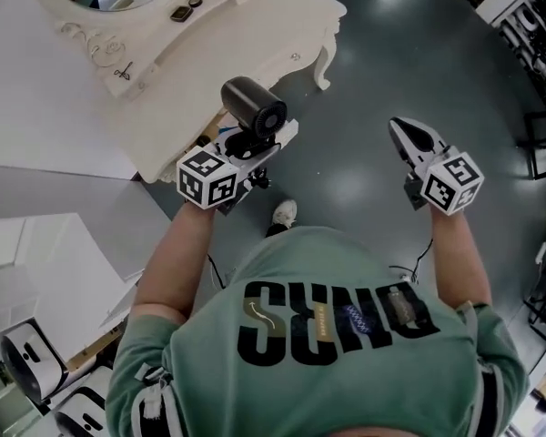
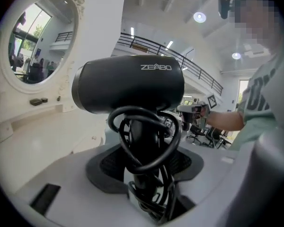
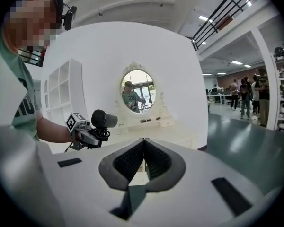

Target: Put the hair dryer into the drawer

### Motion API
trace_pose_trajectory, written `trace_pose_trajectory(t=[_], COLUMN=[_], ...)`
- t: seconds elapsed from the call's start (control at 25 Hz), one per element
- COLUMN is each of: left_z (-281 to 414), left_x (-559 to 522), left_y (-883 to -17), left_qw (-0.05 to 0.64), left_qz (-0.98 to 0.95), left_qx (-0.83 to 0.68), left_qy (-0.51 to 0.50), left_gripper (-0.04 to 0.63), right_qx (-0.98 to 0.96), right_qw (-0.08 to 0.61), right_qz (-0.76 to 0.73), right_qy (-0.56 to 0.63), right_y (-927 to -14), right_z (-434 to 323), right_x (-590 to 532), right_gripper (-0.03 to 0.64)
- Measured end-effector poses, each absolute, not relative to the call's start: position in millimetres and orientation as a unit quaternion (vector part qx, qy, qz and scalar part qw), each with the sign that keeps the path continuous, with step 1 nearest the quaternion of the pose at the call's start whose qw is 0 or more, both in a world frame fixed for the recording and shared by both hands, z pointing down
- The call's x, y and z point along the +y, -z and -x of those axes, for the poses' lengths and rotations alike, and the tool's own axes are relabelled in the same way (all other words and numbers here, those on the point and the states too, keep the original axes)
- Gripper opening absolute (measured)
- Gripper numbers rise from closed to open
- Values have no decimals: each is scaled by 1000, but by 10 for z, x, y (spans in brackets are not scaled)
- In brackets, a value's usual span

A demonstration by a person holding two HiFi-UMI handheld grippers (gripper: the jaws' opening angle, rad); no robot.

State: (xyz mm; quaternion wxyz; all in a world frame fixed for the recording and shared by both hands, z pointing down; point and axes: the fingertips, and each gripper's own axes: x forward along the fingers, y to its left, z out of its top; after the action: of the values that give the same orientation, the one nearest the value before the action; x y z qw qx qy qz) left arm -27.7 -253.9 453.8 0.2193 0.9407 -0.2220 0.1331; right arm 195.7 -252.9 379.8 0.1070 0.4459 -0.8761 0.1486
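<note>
I'm pinching the hair dryer by its cord-wrapped handle w/ my left gripper, holding it up in the air near the white dressing table. My right gripper is hanging well apart, its 2 jaws pressed together on nothing.

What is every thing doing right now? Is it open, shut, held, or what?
hair dryer: held in the air by its handle, not in a drawer yet
cord: wound round the handle
left hand-held gripper: shut on the hair dryer
right hand-held gripper: shut, holding nothing
</note>
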Motion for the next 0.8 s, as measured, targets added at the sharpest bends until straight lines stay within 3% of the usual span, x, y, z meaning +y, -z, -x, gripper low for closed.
trace_pose_trajectory(t=[0.36,0.8], left_z=[1282,1355], left_x=[-3008,-3109], left_y=[-5787,-7129], left_qw=[278,343], left_qz=[-880,-819], left_qx=[-287,-249], left_qy=[-257,-388], left_gripper=[236,236], right_qx=[-906,-900], right_qw=[155,194], right_qz=[-357,-321], right_qy=[-167,-221], right_y=[-4555,-5526], right_z=[-759,-204], right_x=[-3456,-3931], right_gripper=[-6,-6])
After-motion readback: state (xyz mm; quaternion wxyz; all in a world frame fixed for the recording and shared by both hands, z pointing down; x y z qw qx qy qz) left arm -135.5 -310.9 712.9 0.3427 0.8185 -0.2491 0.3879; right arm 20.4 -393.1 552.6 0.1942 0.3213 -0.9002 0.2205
